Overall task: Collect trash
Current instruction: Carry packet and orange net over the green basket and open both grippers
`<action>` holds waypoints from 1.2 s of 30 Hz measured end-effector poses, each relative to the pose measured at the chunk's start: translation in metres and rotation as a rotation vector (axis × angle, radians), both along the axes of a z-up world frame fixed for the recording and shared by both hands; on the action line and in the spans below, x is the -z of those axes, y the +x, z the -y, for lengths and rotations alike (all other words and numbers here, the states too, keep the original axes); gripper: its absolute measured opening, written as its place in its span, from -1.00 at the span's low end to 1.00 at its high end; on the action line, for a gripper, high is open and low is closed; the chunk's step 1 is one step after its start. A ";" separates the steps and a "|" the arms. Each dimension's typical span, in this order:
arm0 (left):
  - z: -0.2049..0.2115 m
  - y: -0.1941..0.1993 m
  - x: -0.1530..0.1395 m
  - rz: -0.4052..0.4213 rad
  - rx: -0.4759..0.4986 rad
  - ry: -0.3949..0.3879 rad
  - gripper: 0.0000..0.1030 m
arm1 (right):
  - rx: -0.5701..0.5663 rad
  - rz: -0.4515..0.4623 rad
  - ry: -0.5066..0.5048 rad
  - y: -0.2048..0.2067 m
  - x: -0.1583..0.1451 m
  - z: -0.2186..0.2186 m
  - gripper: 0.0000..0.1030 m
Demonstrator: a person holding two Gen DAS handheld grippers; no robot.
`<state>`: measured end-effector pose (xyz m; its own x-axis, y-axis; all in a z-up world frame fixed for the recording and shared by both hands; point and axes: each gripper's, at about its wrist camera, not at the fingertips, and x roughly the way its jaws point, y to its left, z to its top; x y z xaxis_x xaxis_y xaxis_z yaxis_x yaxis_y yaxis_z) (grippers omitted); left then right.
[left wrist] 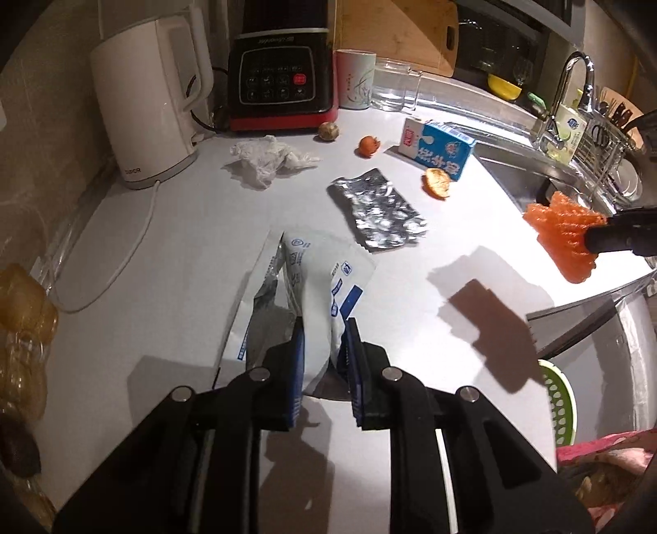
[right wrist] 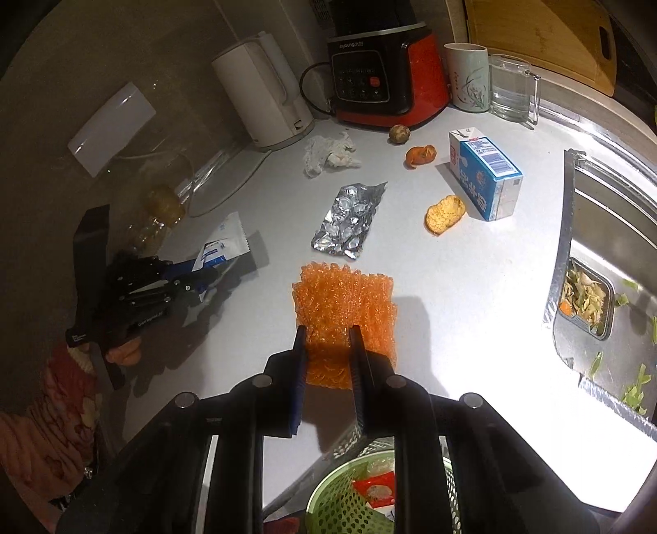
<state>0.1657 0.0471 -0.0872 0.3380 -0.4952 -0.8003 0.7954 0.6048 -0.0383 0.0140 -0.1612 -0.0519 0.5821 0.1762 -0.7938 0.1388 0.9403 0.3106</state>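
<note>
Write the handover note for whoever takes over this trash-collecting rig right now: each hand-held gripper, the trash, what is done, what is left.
Left hand-held gripper: shut on the white-and-blue wrapper.
Right hand-held gripper: shut on the orange bubble wrap.
Green bin: below the counter edge, already holding some trash.
Left on the counter: foil blister pack, tissue, two peel pieces, milk carton.
Next: probably drop both held items in the bin.

Countertop [right wrist: 472, 287] smooth, matt white. Blister sheet [right wrist: 349, 219] crinkled shiny foil. Orange wrap [right wrist: 345, 300] bubbly translucent plastic. Sink [right wrist: 607, 213] glossy steel. Cutting board [right wrist: 542, 37] wood. Tissue [right wrist: 328, 154] crumpled paper.
</note>
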 end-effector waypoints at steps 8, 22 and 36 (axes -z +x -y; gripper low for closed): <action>0.039 -0.129 -0.014 -0.086 -0.075 -0.024 -0.64 | -0.007 -0.034 -0.045 -0.087 0.008 0.012 -0.61; 0.096 -0.288 0.043 -0.283 -0.234 0.038 -0.62 | -0.140 -0.111 -0.053 -0.210 0.055 0.040 -0.60; 0.109 -0.341 0.076 -0.324 -0.338 0.106 -0.61 | -0.183 -0.124 -0.063 -0.260 0.069 0.050 -0.57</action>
<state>-0.1757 -0.0618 -0.1631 0.1909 -0.3106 -0.9312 0.5113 0.8412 -0.1758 -0.2463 -0.2115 -0.1206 0.4427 0.2175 -0.8699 -0.0023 0.9704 0.2414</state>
